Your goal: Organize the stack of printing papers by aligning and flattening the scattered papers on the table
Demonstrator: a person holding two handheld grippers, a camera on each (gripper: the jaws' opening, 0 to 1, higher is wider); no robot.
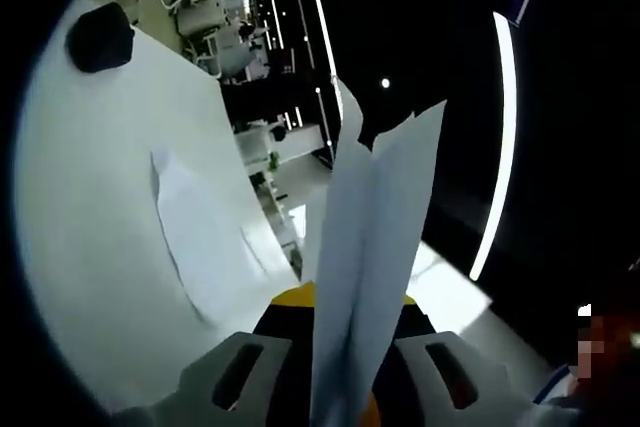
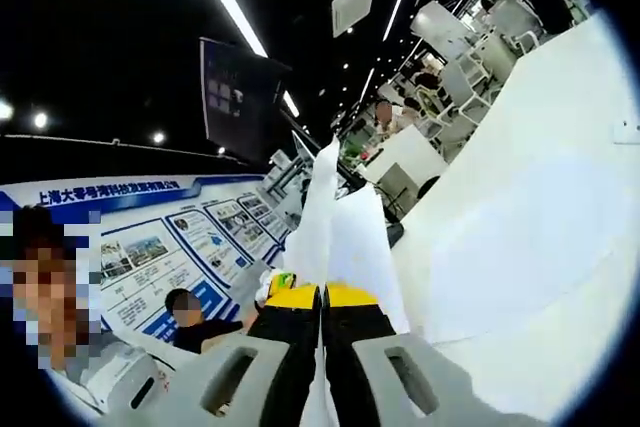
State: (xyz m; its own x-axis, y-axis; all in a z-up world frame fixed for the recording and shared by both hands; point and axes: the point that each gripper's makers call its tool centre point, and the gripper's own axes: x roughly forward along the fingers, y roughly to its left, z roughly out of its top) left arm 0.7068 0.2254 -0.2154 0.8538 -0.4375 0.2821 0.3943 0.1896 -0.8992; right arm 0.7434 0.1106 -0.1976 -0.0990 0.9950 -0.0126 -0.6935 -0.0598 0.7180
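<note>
**Both grippers clamped on lifted white paper sheets**

Left gripper view, left to right: a dark round object [image 1: 100,37] sits at the far left of the white table [image 1: 80,247]. One loose white paper sheet [image 1: 200,237] lies flat on the table, nearer and right of it, with a slightly lifted far corner. Grey office chairs [image 1: 215,7] stand beyond the table's far edge. At centre the left gripper [image 1: 340,367], grey jaws with yellow-and-black pads, is closed on a bunch of white printing papers [image 1: 375,237]. The sheets stick up edge-on from between the jaws, fanned apart at the top, clear of the table. A long ceiling light strip [image 1: 500,147] runs on the right.

Right gripper view, left to right: a blue-and-white poster wall [image 2: 150,237] fills the left. A seated person [image 2: 195,322] is in front of it. A dark hanging screen [image 2: 235,97] is above. At centre the right gripper [image 2: 321,322] has its jaws pressed together on the white printing papers [image 2: 340,237], which rise upright from the pads. To the right is the white table [image 2: 530,217], with chairs and desks [image 2: 470,37] beyond its far end.
</note>
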